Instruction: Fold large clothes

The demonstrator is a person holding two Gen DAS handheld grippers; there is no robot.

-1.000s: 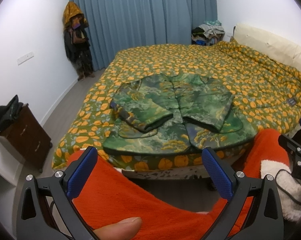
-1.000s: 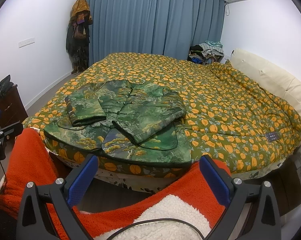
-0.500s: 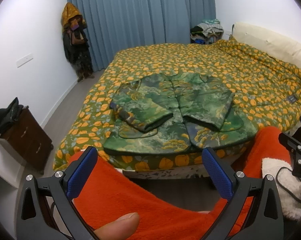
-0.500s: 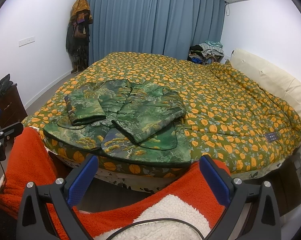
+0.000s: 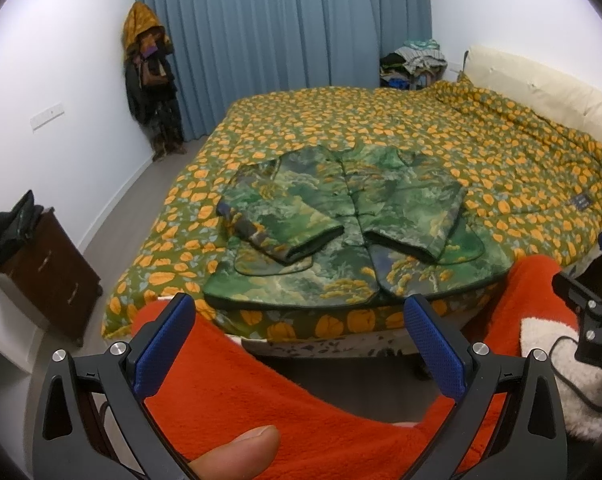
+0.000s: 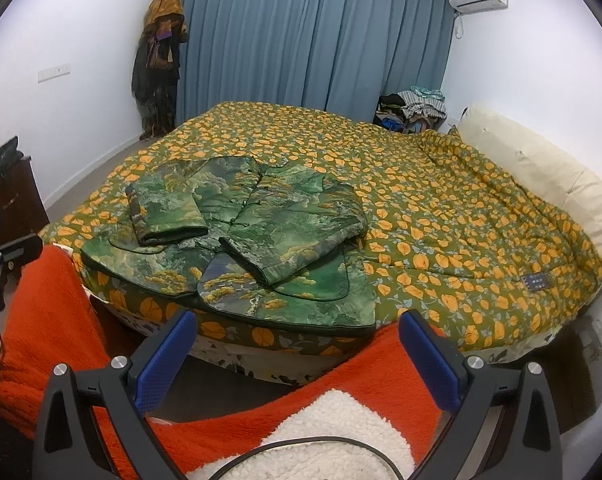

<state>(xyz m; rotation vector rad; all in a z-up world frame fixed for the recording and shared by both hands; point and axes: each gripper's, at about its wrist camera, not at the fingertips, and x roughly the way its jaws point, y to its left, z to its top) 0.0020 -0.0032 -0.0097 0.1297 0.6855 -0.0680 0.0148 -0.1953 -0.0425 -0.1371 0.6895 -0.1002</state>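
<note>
A green landscape-print jacket (image 5: 349, 228) (image 6: 253, 236) lies flat near the bed's front edge, front side up. Both sleeves are folded inward across its chest. My left gripper (image 5: 301, 332) hangs open in front of the bed, well short of the jacket's hem, with nothing between its blue pads. My right gripper (image 6: 297, 344) is also open and empty, just before the hem's right part. A person's orange fleece sleeves (image 5: 285, 404) (image 6: 53, 320) fill the foreground below both grippers, and a thumb tip (image 5: 237, 452) shows at the bottom of the left wrist view.
The bed carries a green quilt with orange flowers (image 5: 501, 152) (image 6: 461, 208) and a cream headboard (image 6: 541, 176) at right. A dark wooden cabinet (image 5: 49, 272) stands by the left wall. Hung coats (image 5: 149, 76) and a clothes pile (image 6: 413, 112) sit by the blue curtain.
Both grippers have edged slightly forward and up toward the bed; the jacket sits a bit higher in the left wrist view. Nothing was taken hold of.
</note>
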